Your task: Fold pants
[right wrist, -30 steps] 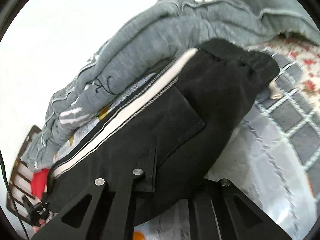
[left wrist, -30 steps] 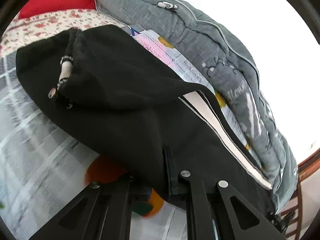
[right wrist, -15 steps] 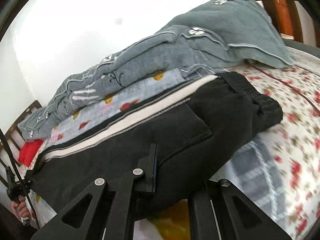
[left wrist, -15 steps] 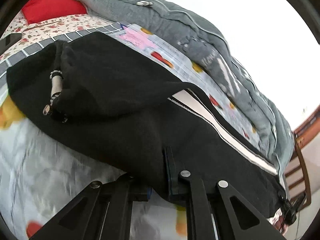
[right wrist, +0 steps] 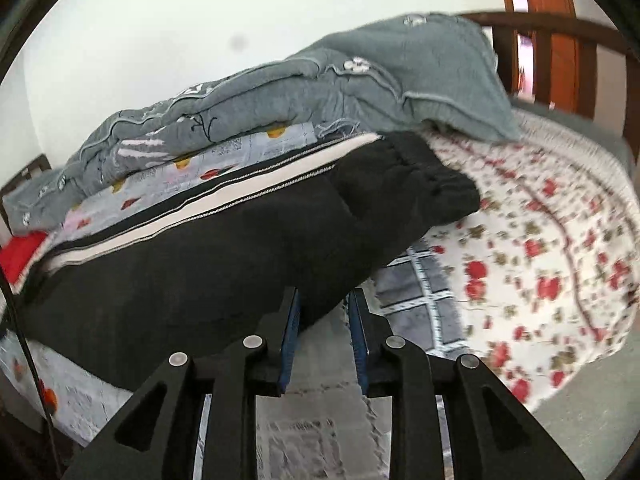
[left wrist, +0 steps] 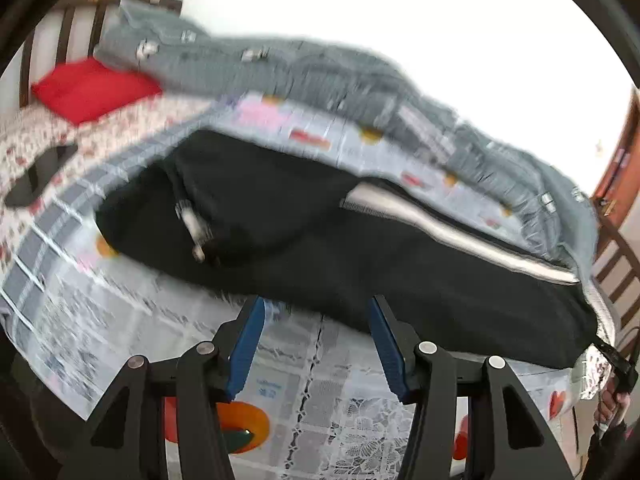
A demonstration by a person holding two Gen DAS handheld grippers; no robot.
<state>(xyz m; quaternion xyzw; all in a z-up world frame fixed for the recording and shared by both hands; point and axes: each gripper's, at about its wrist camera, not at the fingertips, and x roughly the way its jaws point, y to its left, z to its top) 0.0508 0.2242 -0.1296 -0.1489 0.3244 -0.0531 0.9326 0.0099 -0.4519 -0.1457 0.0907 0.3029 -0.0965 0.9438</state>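
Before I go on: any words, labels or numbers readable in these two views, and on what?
None can be read.
Bedsheet: a small blue print mark, too blurred.
Grey quilt: pale script, too warped and blurred.
Black pants: no label or logo in view.

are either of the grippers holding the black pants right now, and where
Neither grips now. The left gripper and right gripper are opening, pads clear of the black pants with the white side stripe, at their near edge.
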